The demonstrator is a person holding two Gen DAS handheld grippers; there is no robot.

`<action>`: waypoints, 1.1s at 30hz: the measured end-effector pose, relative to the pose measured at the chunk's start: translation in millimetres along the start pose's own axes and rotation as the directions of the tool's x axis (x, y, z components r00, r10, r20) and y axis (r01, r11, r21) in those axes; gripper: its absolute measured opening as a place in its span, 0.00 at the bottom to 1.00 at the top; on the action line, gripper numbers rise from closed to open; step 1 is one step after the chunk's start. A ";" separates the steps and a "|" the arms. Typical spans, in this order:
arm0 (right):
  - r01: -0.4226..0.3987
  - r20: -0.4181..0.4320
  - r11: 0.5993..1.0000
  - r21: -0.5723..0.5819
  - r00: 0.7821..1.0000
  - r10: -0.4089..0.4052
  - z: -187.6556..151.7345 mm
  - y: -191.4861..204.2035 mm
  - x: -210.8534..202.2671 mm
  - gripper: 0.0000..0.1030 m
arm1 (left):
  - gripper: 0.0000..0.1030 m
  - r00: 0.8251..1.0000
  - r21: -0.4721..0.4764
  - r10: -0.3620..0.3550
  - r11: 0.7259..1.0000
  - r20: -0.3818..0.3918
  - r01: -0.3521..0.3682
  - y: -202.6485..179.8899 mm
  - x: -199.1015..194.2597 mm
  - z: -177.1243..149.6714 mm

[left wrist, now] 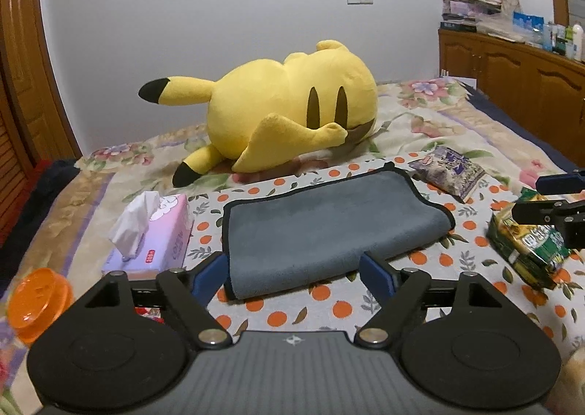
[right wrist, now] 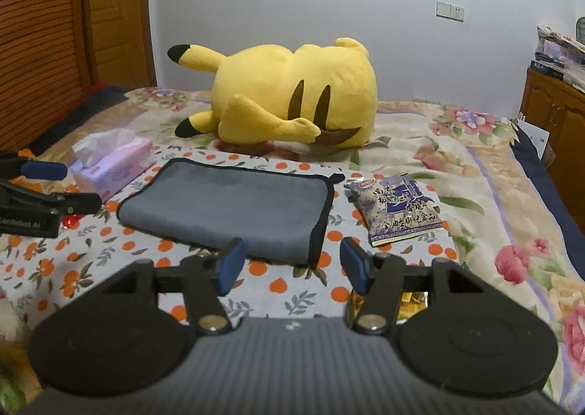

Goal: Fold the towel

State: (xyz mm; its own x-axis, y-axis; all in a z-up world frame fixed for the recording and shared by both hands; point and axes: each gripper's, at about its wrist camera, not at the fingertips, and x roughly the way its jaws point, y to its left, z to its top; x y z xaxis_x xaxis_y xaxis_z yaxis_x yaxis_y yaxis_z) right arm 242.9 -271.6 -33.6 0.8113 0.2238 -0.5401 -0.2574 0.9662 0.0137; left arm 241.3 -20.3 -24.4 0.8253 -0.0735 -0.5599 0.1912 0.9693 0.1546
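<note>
Towel (left wrist: pixel 329 228) is the grey one with black trim, lying on the orange-dotted cloth (left wrist: pixel 420 258) spread over the bed, right in front of both claws, and it looks already doubled over once, with a rounded fold along the near edge and the trimmed edges stacked at the far side. Left claw (left wrist: pixel 294 270) is spread wide with nothing in it, blue pads (left wrist: pixel 208 274) sitting either side of the towel's near left portion, hovering rather than pinching as far as I can tell. Right claw (right wrist: pixel 290 263) is also wide open and empty, lined up with the near right corner of the towel. So my guess is we're between folds: one fold done, next grab not yet made. Next move probably means each claw dropping onto a corner or short edge, closing on both layers together, then carrying that end across to the other side without letting the layers slide apart. Stuff around: a pink tissue box (left wrist: pixel 153 232) just left of the left claw, an orange plastic thing (left wrist: pixel 38 301) further left, a purple snack bag (right wrist: pixel 395 214) just ahead-right of the right claw, and a green packet (left wrist: pixel 526 247) under where the right claw sits. Big yellow plush (left wrist: pixel 289 108) lies beyond the towel, well apart from it. Snack bag and tissue box are close enough to get bumped on a sideways fold
</note>
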 end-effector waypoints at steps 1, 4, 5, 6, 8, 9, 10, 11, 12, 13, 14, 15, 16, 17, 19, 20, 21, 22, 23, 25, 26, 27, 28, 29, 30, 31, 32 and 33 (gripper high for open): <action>-0.001 0.002 1.000 0.001 1.000 0.001 -1.1 0.7 -3.1 0.59 | 0.81 1.000 0.002 0.000 1.000 0.002 0.000 0.1 -3.9 -0.9; -0.005 0.003 1.000 0.000 1.000 0.005 -4.1 3.6 -10.4 0.60 | 0.83 1.000 -0.002 -0.004 1.000 -0.003 0.004 0.4 -14.9 -4.5; -0.007 0.002 1.000 -0.003 1.000 0.007 -5.1 4.8 -12.5 0.60 | 0.84 1.000 -0.005 -0.005 1.000 -0.005 0.005 0.7 -18.3 -5.7; -0.008 0.003 1.000 -0.005 1.000 0.008 -6.4 6.1 -15.3 0.60 | 0.85 1.000 -0.008 -0.007 1.000 -0.007 0.007 0.9 -21.7 -6.9; -0.011 0.008 1.000 -0.001 1.000 0.011 -8.4 7.9 -21.3 0.60 | 0.86 1.000 -0.014 -0.009 1.000 -0.006 0.009 1.1 -28.7 -9.0; -0.013 0.009 1.000 0.002 1.000 0.013 -9.8 8.5 -24.4 0.60 | 0.86 1.000 -0.017 -0.012 1.000 -0.007 0.012 1.0 -32.0 -10.3; -0.012 0.010 1.000 0.005 1.000 0.012 -11.0 9.0 -27.6 0.60 | 0.87 1.000 -0.022 -0.015 1.000 -0.007 0.015 1.2 -34.6 -10.7; -0.012 0.010 1.000 0.008 1.000 0.011 -12.0 9.4 -30.6 0.60 | 0.87 1.000 -0.028 -0.018 0.999 -0.005 0.018 1.4 -38.6 -11.7; -0.012 0.010 1.000 0.011 1.000 0.012 -13.0 10.0 -33.7 0.60 | 0.87 1.000 -0.032 -0.019 0.999 0.000 0.019 1.4 -42.8 -12.7; -0.012 0.010 1.000 0.012 1.000 0.011 -13.7 10.2 -36.6 0.60 | 0.88 1.000 -0.034 -0.021 0.999 0.002 0.021 1.1 -46.1 -12.7; -0.011 0.011 1.000 0.014 1.000 0.011 -14.3 11.0 -39.9 0.60 | 0.88 1.000 -0.033 -0.024 0.999 0.003 0.024 0.8 -50.1 -12.7; -0.013 0.011 1.000 0.016 1.000 0.013 -14.5 11.0 -42.9 0.60 | 0.88 1.000 -0.030 -0.024 0.999 0.004 0.024 0.5 -54.2 -12.7; -0.014 0.011 1.000 0.018 1.000 0.014 -14.4 11.1 -46.4 0.60 | 0.88 1.000 -0.028 -0.022 0.999 0.004 0.022 0.4 -59.1 -12.4; -0.012 0.013 1.000 0.017 1.000 0.012 -14.0 11.3 -50.2 0.60 | 0.89 1.000 -0.031 -0.021 0.999 0.003 0.021 1.0 -63.4 -12.0; -0.007 0.017 1.000 0.014 1.000 0.007 -13.3 11.6 -58.8 0.60 | 0.90 1.000 -0.044 -0.020 0.999 0.001 0.020 2.9 -72.7 -12.2; -0.005 0.020 1.000 0.013 1.000 0.005 -12.4 11.5 -63.4 0.60 | 0.90 1.000 -0.046 -0.019 0.999 0.000 0.019 3.5 -76.8 -11.8; -0.003 0.024 1.000 0.012 1.000 0.003 -11.1 11.4 -68.5 0.60 | 0.90 1.000 -0.046 -0.016 0.999 0.000 0.016 4.1 -80.5 -11.9; -0.001 0.030 1.000 0.011 1.000 0.001 -9.6 11.3 -74.2 0.60 | 0.90 1.000 -0.043 -0.012 0.999 0.002 0.012 4.0 -85.3 -11.4; 0.001 0.035 1.000 0.012 0.999 -0.001 -8.2 11.0 -77.6 0.60 | 0.91 1.000 -0.041 -0.009 0.999 0.005 0.009 3.5 -89.4 -11.1; 0.001 0.045 1.000 0.012 0.999 -0.001 -6.7 11.1 -87.7 0.60 | 0.92 1.000 -0.041 -0.001 0.999 0.016 0.002 2.8 -97.1 -11.4; 0.001 0.048 1.000 0.011 0.999 -0.002 -6.3 11.4 -91.5 0.61 | 0.93 1.000 -0.045 0.005 0.999 0.022 -0.004 2.6 -102.2 -12.0; 0.003 0.053 1.000 0.011 0.999 -0.003 -6.2 11.9 -96.2 0.61 | 0.94 1.000 -0.052 0.006 0.999 0.025 -0.004 2.5 -105.9 -12.6; 0.003 0.059 1.000 0.011 0.998 -0.003 -6.2 12.4 -101.5 0.63 | 0.94 1.000 -0.060 0.001 0.998 0.027 0.001 2.1 -110.4 -13.5; 0.002 0.064 1.000 0.012 0.998 -0.003 -5.8 12.8 -105.3 0.63 | 0.94 1.000 -0.063 -0.003 0.998 0.029 0.004 1.5 -114.6 -14.3; 0.002 0.069 1.000 0.012 0.998 -0.003 -6.1 13.4 -110.1 0.64 | 0.94 1.000 -0.063 -0.003 0.998 0.031 0.005 1.5 -117.8 -14.8; 0.003 0.073 1.000 0.011 0.997 -0.004 -6.5 14.0 -114.9 0.65 | 0.94 0.999 -0.061 -0.004 0.998 0.033 0.006 0.5 -121.7 -15.4; 0.004 0.076 1.000 0.010 0.997 -0.005 -7.1 14.3 -118.9 0.67 | 0.94 0.999 -0.061 -0.005 0.998 0.038 0.007 -0.7 -126.8 -16.4; 0.005 0.081 1.000 0.010 0.997 -0.006 -7.5 14.7 -123.3 0.70 | 0.94 0.999 -0.063 -0.008 0.998 0.042 0.010 -1.6 -130.9 -17.2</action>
State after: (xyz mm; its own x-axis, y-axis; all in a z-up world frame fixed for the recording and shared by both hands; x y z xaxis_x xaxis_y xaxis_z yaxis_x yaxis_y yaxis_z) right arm 135.1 -286.0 26.9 0.8528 0.2275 -0.4701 -0.2480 0.9686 0.0190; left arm 123.8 -8.2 34.7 0.8453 -0.0905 -0.5265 0.1658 0.9813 0.0975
